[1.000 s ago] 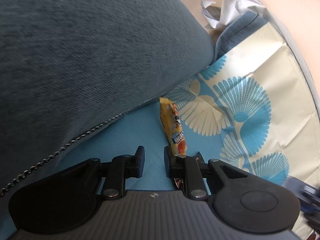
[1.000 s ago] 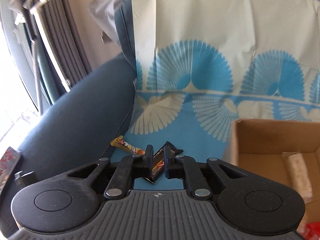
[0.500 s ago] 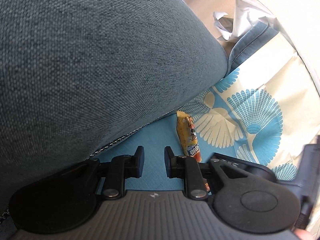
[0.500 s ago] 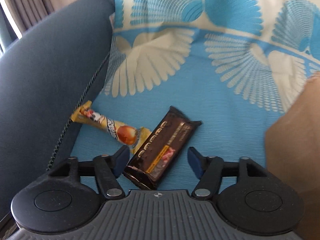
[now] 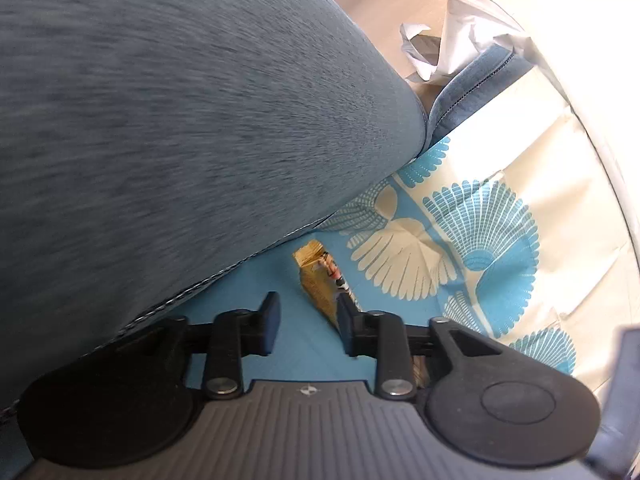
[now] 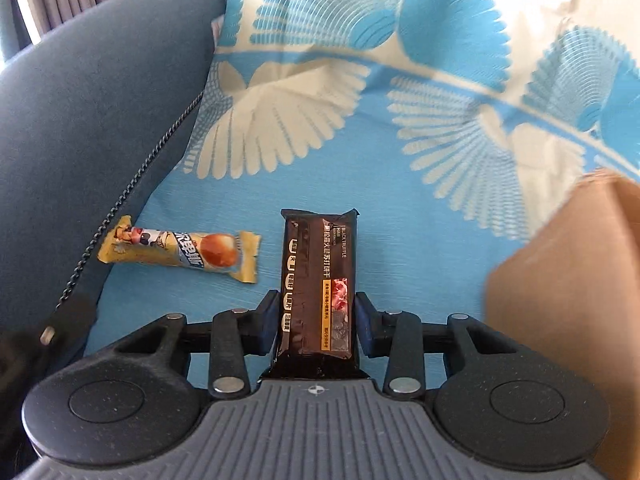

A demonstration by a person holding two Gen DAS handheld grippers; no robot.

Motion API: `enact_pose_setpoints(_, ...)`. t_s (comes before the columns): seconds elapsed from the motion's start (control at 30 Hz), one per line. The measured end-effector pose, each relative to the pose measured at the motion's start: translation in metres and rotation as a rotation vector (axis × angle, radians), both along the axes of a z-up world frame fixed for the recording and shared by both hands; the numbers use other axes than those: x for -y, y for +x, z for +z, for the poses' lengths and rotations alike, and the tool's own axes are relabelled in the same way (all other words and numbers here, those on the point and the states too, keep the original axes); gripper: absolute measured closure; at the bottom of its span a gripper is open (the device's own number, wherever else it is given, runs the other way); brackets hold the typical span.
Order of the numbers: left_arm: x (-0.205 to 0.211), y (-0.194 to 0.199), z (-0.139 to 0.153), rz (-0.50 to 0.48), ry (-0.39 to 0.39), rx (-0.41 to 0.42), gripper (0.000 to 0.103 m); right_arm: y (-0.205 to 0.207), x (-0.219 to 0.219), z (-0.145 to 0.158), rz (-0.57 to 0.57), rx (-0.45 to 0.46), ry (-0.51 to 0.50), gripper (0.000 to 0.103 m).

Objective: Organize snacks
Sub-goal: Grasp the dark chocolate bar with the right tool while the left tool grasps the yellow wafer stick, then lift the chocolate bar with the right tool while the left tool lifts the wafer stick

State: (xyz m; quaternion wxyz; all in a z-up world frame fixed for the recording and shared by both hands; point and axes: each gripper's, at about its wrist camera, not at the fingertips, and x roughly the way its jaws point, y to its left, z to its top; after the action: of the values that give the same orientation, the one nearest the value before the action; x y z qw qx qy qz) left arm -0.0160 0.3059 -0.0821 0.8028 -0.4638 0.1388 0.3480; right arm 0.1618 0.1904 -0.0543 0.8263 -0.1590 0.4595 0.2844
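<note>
Presently listed: blue patterned cover, spread beneath both sets of fingers. Cardboard box, right of the right gripper, whose closing fingers flank the dark snack bar. Yellow snack bar, past the left gripper, fingers opening, nothing held.

We see a blue-and-cream fan-patterned cloth spread over the sofa seat, a yellow snack bar lower left beside the dark armrest, a black cracker packet at centre, a cardboard box at right.
</note>
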Motion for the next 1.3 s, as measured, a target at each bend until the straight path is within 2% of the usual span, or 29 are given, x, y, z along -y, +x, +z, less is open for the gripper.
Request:
enact_pose_setpoints(0.07,-0.002,0.008,0.0,0.0,-0.001,0.001,0.051,-0.003,0.011,0.016,-0.005,0.013,0.015,0.062)
enact_pose_setpoints(0.17,-0.005,0.022,-0.001,-0.015,-0.005,-0.002,0.036,-0.009,0.027,0.039,0.001,0.033,0.049,0.062)
enact_pose_setpoints(0.27,-0.009,0.036,-0.003,-0.022,0.001,-0.021,0.028,-0.015,0.042,0.06,0.001,0.054,0.079,0.062)
enact_pose_setpoints(0.6,-0.023,0.086,-0.018,-0.02,0.045,-0.154,0.025,-0.029,0.097,0.105,-0.028,0.093,0.127,0.062)
enact_pose_setpoints(0.7,-0.024,0.091,-0.021,-0.021,0.071,-0.169,0.033,-0.035,0.11,0.111,-0.022,0.109,0.13,0.062)
enact_pose_setpoints(0.77,-0.025,0.091,-0.023,-0.044,0.082,-0.186,0.063,-0.041,0.118,0.115,-0.023,0.111,0.139,0.062)
enact_pose_setpoints(0.83,-0.025,0.091,-0.022,-0.071,0.093,-0.179,0.071,-0.046,0.126,0.119,-0.022,0.113,0.15,0.062)
enact_pose_setpoints(0.87,-0.023,0.09,-0.021,-0.092,0.106,-0.171,0.079,-0.05,0.128,0.121,-0.02,0.115,0.156,0.062)
enact_pose_setpoints(1.0,-0.014,0.081,-0.012,-0.159,0.159,-0.153,0.09,-0.065,0.141,0.133,-0.014,0.119,0.19,0.062)
enact_pose_setpoints(1.3,0.021,0.02,0.017,-0.303,0.246,-0.124,0.092,-0.123,0.174,0.167,0.07,0.168,0.287,0.062)
